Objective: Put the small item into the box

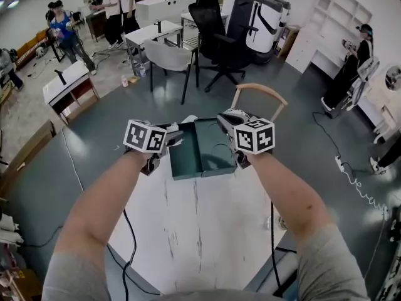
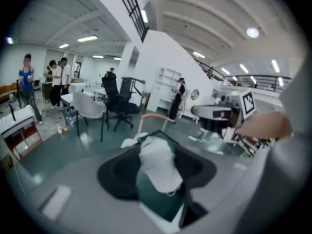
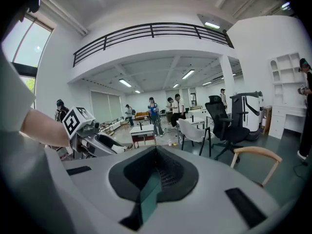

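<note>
Claws first: the left claw (image 1: 169, 140) is clamped on a small white rounded item (image 2: 158, 167), which sits squeezed between its two jaws and pokes out past the tips. Right under and just ahead of those jaws is the dark green box (image 1: 207, 149), lying open, so the item hangs over the box's left part and isn't inside it yet. Can't tell from any view whether the item touches the box.

The right claw (image 1: 229, 125) has its jaws pinched narrow on a thin green wall of that same box, on the box's right side. The green panel runs straight up the gap between its jaws.

Both claws face each other across the box, each one showing up in the other's camera with its marker cube. The box rests at the far edge of a white table (image 1: 188, 231), and just beyond the right claw stands a wooden-backed chair (image 1: 260, 96) on the floor.
</note>
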Tool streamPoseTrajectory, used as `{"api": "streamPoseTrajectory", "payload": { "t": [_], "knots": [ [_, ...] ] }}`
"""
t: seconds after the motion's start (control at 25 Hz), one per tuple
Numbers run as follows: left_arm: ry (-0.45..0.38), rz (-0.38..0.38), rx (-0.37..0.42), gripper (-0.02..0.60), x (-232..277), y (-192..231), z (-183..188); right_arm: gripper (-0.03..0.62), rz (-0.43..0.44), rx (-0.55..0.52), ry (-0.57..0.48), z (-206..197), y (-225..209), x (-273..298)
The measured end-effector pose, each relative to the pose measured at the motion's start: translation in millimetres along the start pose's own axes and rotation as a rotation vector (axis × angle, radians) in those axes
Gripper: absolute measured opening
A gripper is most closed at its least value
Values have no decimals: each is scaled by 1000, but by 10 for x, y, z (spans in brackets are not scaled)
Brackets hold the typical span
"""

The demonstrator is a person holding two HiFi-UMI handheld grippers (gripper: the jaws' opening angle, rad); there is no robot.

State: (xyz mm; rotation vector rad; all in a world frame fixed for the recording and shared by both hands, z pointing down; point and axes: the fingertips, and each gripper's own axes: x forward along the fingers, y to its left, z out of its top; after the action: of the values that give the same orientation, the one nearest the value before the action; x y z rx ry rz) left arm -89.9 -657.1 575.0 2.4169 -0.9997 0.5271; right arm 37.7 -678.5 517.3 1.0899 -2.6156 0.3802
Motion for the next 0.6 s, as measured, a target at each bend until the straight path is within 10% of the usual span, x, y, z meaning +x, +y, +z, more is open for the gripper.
{"api": "streamPoseTrajectory", "payload": {
  "t": [0.6],
  "knots": [
    [145,12,32,219,924,257,-340,8,-28,-1,32,-523,-360,565]
  ]
}}
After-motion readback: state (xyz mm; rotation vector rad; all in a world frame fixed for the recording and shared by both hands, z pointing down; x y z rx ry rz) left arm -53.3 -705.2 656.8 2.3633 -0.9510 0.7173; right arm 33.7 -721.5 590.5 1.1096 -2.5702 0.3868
